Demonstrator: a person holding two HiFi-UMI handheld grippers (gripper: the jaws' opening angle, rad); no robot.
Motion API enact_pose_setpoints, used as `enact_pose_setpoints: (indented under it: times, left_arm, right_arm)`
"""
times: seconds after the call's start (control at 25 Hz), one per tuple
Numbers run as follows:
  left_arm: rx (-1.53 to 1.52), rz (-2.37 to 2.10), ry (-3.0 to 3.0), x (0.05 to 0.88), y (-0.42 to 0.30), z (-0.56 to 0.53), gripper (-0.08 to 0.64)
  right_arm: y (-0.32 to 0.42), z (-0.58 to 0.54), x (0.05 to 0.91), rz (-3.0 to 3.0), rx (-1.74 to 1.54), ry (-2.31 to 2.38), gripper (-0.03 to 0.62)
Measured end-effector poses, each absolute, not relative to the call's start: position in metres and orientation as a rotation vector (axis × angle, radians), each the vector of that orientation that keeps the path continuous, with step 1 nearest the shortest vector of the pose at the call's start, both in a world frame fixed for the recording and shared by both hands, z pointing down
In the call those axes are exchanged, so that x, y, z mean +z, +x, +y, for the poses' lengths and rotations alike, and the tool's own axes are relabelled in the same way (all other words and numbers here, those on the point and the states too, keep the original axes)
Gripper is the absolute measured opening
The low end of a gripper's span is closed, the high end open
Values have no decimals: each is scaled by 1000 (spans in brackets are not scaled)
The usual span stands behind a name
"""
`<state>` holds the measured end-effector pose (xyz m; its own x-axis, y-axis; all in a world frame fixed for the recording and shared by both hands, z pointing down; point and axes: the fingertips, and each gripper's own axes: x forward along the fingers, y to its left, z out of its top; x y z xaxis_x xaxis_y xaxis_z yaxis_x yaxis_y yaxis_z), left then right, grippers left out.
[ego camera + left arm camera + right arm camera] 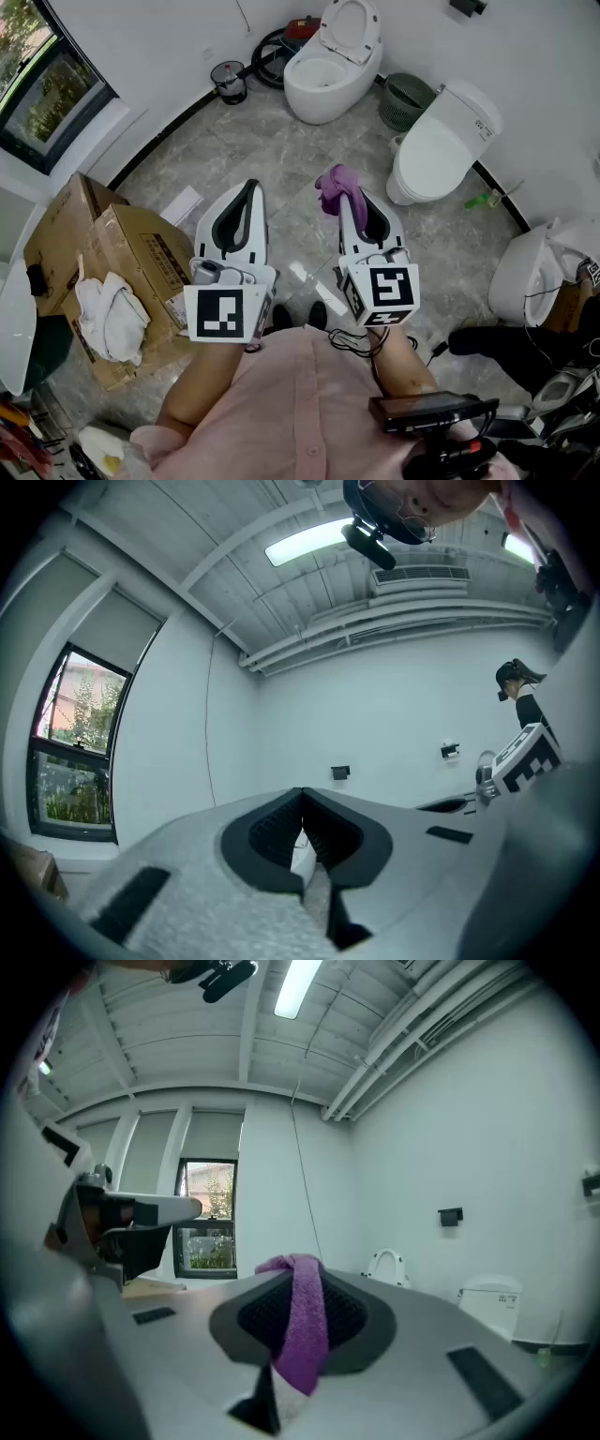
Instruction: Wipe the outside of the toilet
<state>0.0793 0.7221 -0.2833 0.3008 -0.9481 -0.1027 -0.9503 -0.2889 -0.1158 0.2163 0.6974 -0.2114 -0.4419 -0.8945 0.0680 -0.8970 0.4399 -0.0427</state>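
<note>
**Shirt [300,403] near, toilets far**

Just beyond the pink shirt, both grippers hang over the grey floor [281,150]. Left gripper [300,794] has its jaws pressed together on nothing. Right gripper [351,199] pinches a purple cloth [305,1321] that droops over its tips. One toilet [323,80], lid up, stands far ahead, well apart from both. Another toilet [436,150], lid down, stands far right. Boxes [103,253] sit left.
</note>
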Motion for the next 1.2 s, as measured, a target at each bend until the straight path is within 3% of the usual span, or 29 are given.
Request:
enact_pose_setpoints:
  times: [0.68,1.2]
  left_arm:
    - [-53,1832,-2368,-267,109,717,8]
    - [-88,1939,-2421,-230,53,617,8]
  right_arm:
    - [271,684,-199,-2648,162,1676,63]
    - [220,584,-166,-2620,218,1620,63]
